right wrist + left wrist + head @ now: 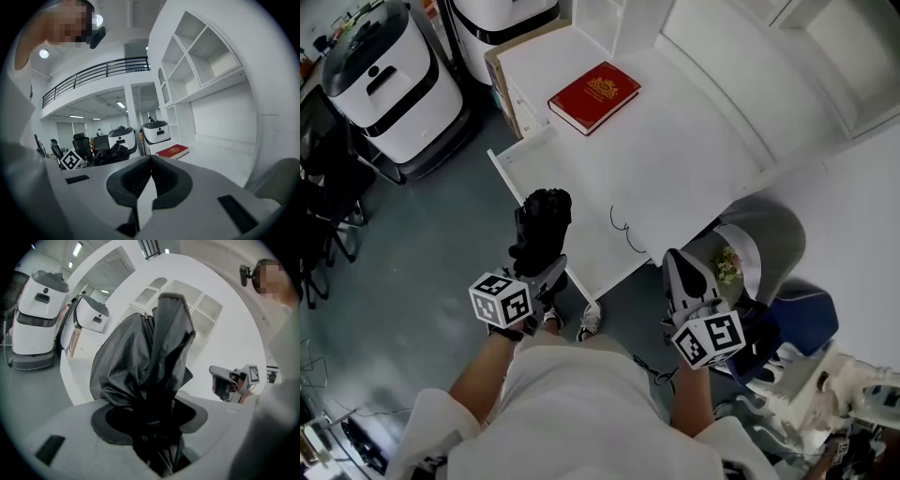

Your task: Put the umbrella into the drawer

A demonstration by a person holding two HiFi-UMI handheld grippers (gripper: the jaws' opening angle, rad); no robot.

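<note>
Person's shirt (581,403) fills six o'clock. Left gripper (546,270) is clenched on the folded umbrella (542,217), over the open drawer (508,171). Right gripper (682,267) is closed, empty. I would lower the umbrella flat, lengthwise toward eleven o'clock, then release.

Left gripper (544,266) at lower left in head view, pointing forward and slightly down, jaws clamped on umbrella (544,216). Right gripper (680,270) level with it and well apart, jaws together, empty. Both forearms (486,356) reach forward from the torso.
</note>
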